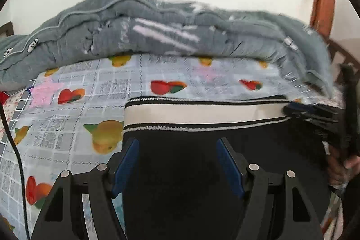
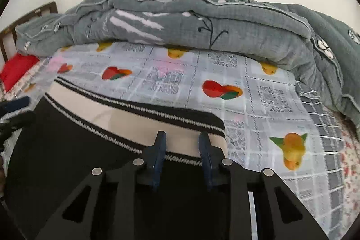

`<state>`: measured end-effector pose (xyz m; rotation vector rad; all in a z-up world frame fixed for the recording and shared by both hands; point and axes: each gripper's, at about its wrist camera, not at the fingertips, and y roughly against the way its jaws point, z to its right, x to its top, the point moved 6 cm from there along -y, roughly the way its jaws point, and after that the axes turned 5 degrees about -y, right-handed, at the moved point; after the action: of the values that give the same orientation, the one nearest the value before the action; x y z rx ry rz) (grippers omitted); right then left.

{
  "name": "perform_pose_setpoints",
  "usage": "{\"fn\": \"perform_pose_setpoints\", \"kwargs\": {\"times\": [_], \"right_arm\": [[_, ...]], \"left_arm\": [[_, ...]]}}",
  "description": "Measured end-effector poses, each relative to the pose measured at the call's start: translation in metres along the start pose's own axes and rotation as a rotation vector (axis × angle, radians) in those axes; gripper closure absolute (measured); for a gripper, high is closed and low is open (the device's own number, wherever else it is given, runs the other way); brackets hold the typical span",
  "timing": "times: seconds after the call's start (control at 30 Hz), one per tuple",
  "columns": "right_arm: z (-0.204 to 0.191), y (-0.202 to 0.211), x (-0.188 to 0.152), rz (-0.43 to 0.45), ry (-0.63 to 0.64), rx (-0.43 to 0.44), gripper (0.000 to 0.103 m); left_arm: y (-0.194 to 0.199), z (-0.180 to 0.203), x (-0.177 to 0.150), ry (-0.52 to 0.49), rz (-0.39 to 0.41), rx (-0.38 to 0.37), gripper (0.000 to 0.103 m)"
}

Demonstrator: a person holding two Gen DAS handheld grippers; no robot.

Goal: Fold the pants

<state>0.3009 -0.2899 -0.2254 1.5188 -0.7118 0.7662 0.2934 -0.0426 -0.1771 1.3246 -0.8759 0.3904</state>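
Black pants (image 1: pixel 180 172) with a cream waistband edged in black-and-white stripes (image 1: pixel 202 114) lie flat on the bed. My left gripper (image 1: pixel 177 145) is open, its blue pads spread over the black fabric just below the waistband's left end. In the right wrist view the pants (image 2: pixel 67 161) fill the lower left, and the waistband (image 2: pixel 139 120) runs across. My right gripper (image 2: pixel 182 138) is open, with its fingertips over the waistband's right end. The right gripper also shows at the right edge of the left wrist view (image 1: pixel 315 114).
A fruit-print grid bedsheet (image 1: pixel 78 105) covers the bed. A rolled grey quilt (image 2: pixel 202 24) lies along the far side by the wall. A red cushion (image 2: pixel 15 71) sits at far left. A black cable (image 1: pixel 13 141) runs down the left.
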Motion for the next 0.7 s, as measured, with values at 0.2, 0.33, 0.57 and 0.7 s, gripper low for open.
{"fn": "perform_pose_setpoints", "kwargs": {"times": [0.2, 0.33, 0.57, 0.7], "right_arm": [[-0.001, -0.022, 0.01, 0.016, -0.032, 0.046, 0.074], [-0.014, -0.036, 0.022, 0.023, -0.006, 0.022, 0.074], [-0.027, -0.046, 0.033, 0.021, 0.015, 0.006, 0.074], [-0.025, -0.026, 0.026, 0.011, 0.005, 0.011, 0.072]], "left_arm": [[-0.028, -0.012, 0.002, 0.009, -0.045, 0.007, 0.034], [-0.038, -0.032, 0.008, 0.025, -0.049, 0.032, 0.034], [-0.038, -0.056, 0.009, 0.084, -0.06, 0.037, 0.033], [-0.018, -0.057, -0.01, 0.097, -0.092, 0.043, 0.033]]}}
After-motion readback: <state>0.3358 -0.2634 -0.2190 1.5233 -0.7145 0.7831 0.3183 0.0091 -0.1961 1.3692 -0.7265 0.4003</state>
